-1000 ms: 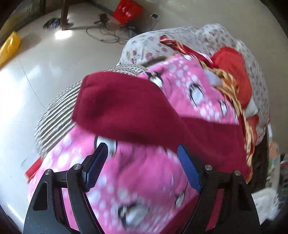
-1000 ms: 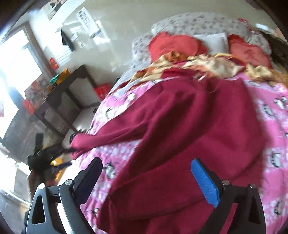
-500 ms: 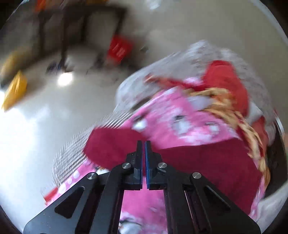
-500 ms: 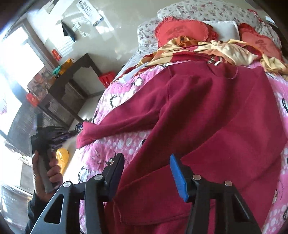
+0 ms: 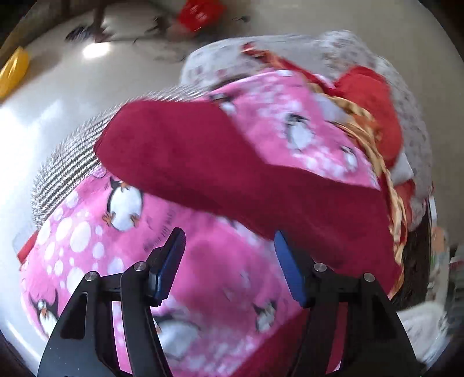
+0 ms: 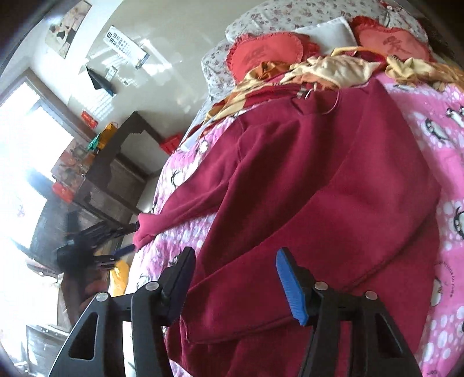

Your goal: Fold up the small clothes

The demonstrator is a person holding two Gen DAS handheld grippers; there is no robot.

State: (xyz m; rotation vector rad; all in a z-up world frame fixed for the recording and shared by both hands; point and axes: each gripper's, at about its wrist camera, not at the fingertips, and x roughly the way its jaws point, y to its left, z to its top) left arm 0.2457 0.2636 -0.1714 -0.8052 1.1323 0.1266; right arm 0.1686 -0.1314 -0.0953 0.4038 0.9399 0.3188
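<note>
A dark red sweater (image 6: 319, 188) lies spread on the pink penguin blanket (image 6: 446, 139), one sleeve (image 5: 203, 162) stretched toward the bed's edge. My left gripper (image 5: 229, 246) hovers over the blanket just short of that sleeve. Its jaws are opening, with only blanket showing between them. The right wrist view shows the left gripper (image 6: 132, 236) beside the sleeve's cuff (image 6: 145, 229), with a hand around its handle. My right gripper (image 6: 235, 261) hangs above the sweater's lower edge. Its jaws are opening and its pads do not press the red cloth under them.
Red heart cushions (image 6: 269, 55), a white pillow and crumpled yellow cloth (image 6: 333, 66) lie at the head of the bed. A striped cover (image 5: 66, 156) hangs over the bed's edge. A dark wooden desk (image 6: 116, 162) stands by the window. On the tiled floor lie a red bag (image 5: 200, 14) and cables.
The left jaws stood open, snapped shut half a second ago and stand apart again, back near the sleeve. The right jaws narrowed, then widened a little, and came nearer the sweater's lower edge.
</note>
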